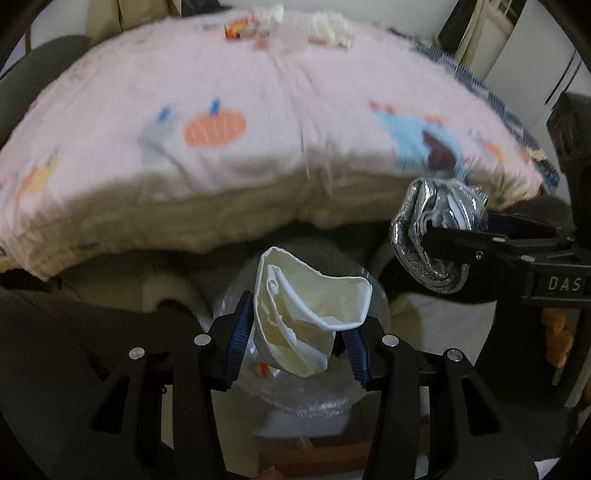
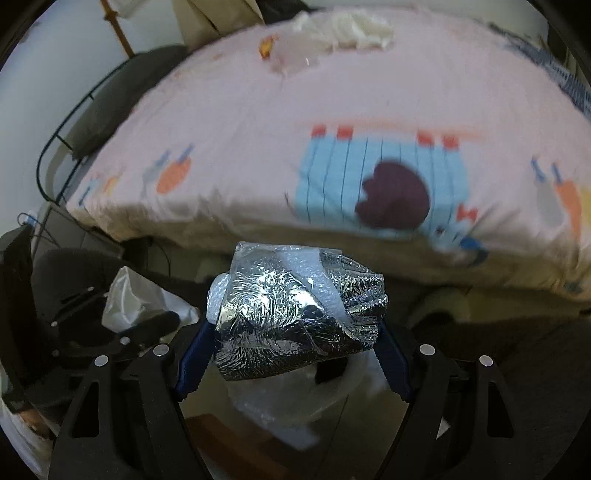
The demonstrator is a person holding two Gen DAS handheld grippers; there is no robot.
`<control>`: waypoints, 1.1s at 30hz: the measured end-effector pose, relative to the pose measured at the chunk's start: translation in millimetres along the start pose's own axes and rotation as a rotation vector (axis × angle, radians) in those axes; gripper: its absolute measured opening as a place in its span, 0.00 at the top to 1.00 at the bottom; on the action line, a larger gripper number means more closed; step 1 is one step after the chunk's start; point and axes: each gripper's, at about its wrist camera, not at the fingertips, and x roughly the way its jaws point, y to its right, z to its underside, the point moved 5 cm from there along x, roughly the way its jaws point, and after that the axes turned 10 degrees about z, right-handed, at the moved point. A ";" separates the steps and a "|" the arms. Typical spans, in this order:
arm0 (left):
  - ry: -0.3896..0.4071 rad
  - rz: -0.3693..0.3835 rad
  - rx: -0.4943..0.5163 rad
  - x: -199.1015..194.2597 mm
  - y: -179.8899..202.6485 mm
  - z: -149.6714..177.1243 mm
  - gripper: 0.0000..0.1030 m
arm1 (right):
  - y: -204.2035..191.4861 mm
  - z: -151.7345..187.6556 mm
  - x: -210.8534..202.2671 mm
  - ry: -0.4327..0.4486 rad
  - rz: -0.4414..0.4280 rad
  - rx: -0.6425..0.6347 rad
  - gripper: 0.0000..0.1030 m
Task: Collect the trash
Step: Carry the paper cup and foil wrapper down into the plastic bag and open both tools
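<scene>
Left claw [image 1: 297, 332]: clenched on a crushed white paper cup [image 1: 306, 314], one blue pad on each side of it; the cup is squashed flat-ish, its open rim tilted up and to the right.
Right claw [image 2: 297, 341]: grasping a crumpled silver foil wrapper [image 2: 295, 314], with bubble-wrap lining showing white at its folds; the blue pads press it from both sides.
Where the trash is: both pieces are held in the air, off the bed, in front of its near edge; in the left wrist view the foil wrapper sits to the right of the paper cup and a little higher, apart from it.
Below the claws: a clear plastic bag [image 1: 295, 391] lies open directly under the paper cup; a small orange scrap shows inside it.
Bed [image 1: 258, 122]: covered by a pink sheet printed with orange pumpkins and a blue striped figure; the picture is blurred.
Far side of the bed: white crumpled tissue [image 1: 330, 27] and an orange-printed wrapper [image 1: 236, 28] lie on the sheet, near each other and well apart from both claws.
</scene>
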 end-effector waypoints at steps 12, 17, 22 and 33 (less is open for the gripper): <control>-0.261 -0.051 -0.082 70.4 -13.7 29.2 0.54 | -2.4 23.2 73.4 -0.224 0.052 0.089 0.29; -0.323 -0.052 -0.116 94.3 -20.2 34.0 0.54 | -1.0 31.9 98.2 -0.285 0.065 0.120 0.29; -0.370 -0.048 -0.146 114.9 -23.6 35.7 0.54 | 2.0 40.3 122.1 -0.340 0.082 0.146 0.29; -0.439 -0.008 -0.186 156.9 -30.5 40.1 0.54 | 14.0 54.1 165.5 -0.432 0.136 0.170 0.29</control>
